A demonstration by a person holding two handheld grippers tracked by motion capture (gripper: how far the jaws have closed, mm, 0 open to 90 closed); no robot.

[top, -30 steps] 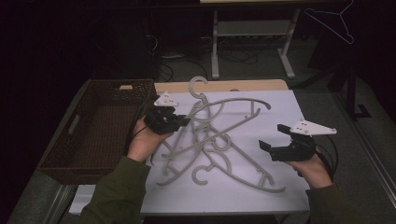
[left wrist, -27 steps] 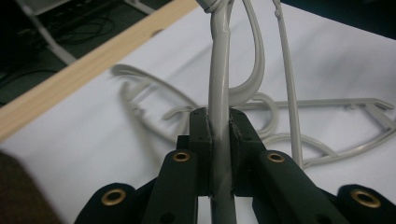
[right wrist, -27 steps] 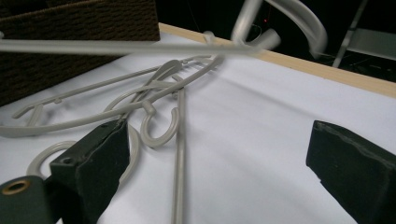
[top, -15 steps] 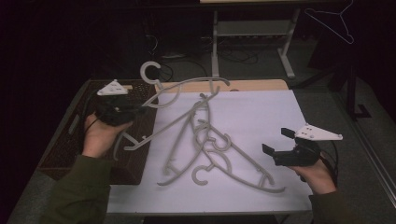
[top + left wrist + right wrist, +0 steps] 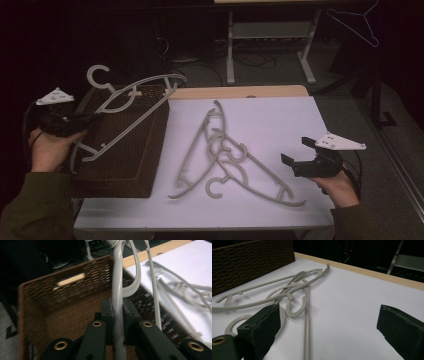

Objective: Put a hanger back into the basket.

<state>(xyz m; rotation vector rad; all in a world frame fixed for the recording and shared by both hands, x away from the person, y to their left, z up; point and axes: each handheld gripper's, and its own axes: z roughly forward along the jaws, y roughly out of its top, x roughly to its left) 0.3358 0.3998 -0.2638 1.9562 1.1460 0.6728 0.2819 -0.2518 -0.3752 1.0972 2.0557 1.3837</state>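
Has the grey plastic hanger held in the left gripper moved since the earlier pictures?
Yes. The grey plastic hanger, clamped in the left gripper, went left off the white tabletop and now hangs over the brown wicker basket.

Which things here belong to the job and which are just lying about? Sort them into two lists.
Part of the job:
- held hanger, clamped in left gripper
- wicker basket
- hangers on the table
- right gripper, open

Lying about:
- wire hanger in the background
- metal stand
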